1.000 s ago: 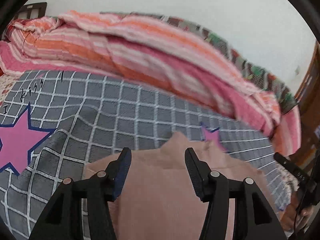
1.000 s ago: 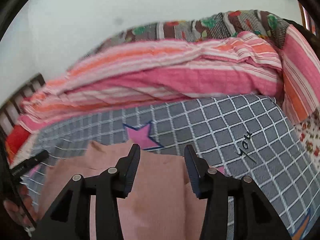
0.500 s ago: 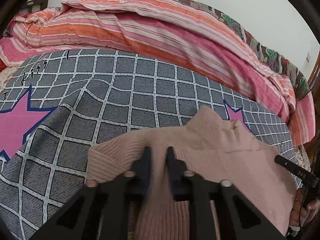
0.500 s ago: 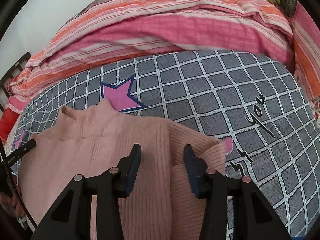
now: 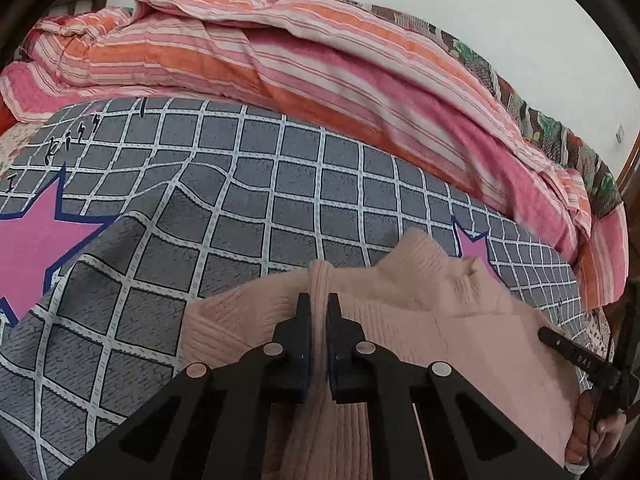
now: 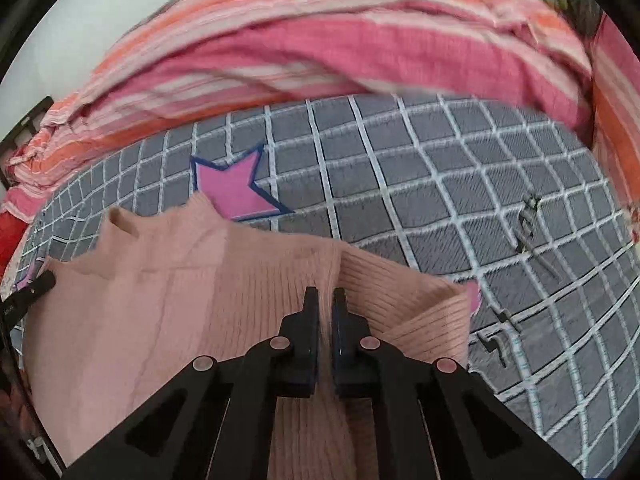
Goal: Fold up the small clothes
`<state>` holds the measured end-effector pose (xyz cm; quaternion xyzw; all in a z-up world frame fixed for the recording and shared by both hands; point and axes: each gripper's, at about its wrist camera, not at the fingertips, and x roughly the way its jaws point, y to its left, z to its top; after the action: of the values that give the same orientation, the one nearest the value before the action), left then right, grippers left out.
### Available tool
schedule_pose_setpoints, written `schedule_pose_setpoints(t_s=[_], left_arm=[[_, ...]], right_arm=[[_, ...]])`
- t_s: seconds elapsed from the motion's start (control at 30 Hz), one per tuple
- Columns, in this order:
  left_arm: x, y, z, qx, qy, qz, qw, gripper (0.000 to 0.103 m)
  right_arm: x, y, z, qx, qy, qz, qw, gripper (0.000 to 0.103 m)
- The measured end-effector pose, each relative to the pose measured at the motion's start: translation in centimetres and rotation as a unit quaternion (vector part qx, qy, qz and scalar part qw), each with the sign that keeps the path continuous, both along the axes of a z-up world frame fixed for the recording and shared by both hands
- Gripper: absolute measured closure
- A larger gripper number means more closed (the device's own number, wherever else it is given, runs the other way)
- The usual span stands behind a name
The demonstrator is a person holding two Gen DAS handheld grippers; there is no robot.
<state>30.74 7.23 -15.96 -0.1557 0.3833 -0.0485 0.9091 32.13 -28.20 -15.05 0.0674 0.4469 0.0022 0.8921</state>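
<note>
A small pink ribbed sweater [image 5: 460,320] with a high collar lies on a grey checked bedsheet [image 5: 280,200]. My left gripper [image 5: 318,304] is shut on a pinched ridge of the sweater near its left shoulder. In the right wrist view the sweater [image 6: 160,300] fills the lower left, and my right gripper [image 6: 325,298] is shut on a fold of it near the right shoulder, beside the folded-in sleeve [image 6: 420,312]. The sweater's lower part is hidden under both grippers.
A rolled pink and orange striped quilt [image 5: 320,80] lies along the far side of the bed, also in the right wrist view [image 6: 360,52]. Pink stars [image 6: 236,188] are printed on the sheet. The other gripper's handle and a hand [image 5: 592,420] show at the right edge.
Both grippers came down onto the sweater and closed from open: the left first, the right in the last half second. Each now pinches a fold of the knit.
</note>
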Motion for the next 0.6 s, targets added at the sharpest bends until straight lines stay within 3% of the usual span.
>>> schedule_pose_setpoints(t_s=[0.2,0.27,0.33,0.4,0.47,0.6], left_arm=[[-0.6,0.7,0.1,-0.024,-0.002,-0.002,0.9997,0.076],[-1.0,0.7,0.4,-0.029,-0.016,-0.002,0.9995,0.06],[-1.6,0.7,0.9,-0.028,-0.035,-0.001,0.999,0.05],[-2.1,0.8,1.4,-0.028,-0.052,0.001,0.9982,0.048],[-2.4,1.0,1.7,-0.033,-0.063,0.0,0.9975,0.048],[-2.9,1.9,1.9,-0.05,-0.066,0.001,0.9966,0.047]], right_arm=[[-1.4,-0.1,1.4,-0.031,-0.014,-0.024,0.999,0.088],[-2.6,0.8,3.1,-0.048,-0.042,-0.029,0.998,0.083],[-3.9,2.1,4.5,-0.032,-0.068,-0.01,0.997,0.056],[-4.7,4.0,5.3,-0.006,-0.083,0.022,0.996,0.051],[-5.3,6.4,5.1,0.009,-0.07,0.067,0.995,0.051],[-5.5,11.4,2.6,-0.033,-0.041,0.122,0.991,0.051]])
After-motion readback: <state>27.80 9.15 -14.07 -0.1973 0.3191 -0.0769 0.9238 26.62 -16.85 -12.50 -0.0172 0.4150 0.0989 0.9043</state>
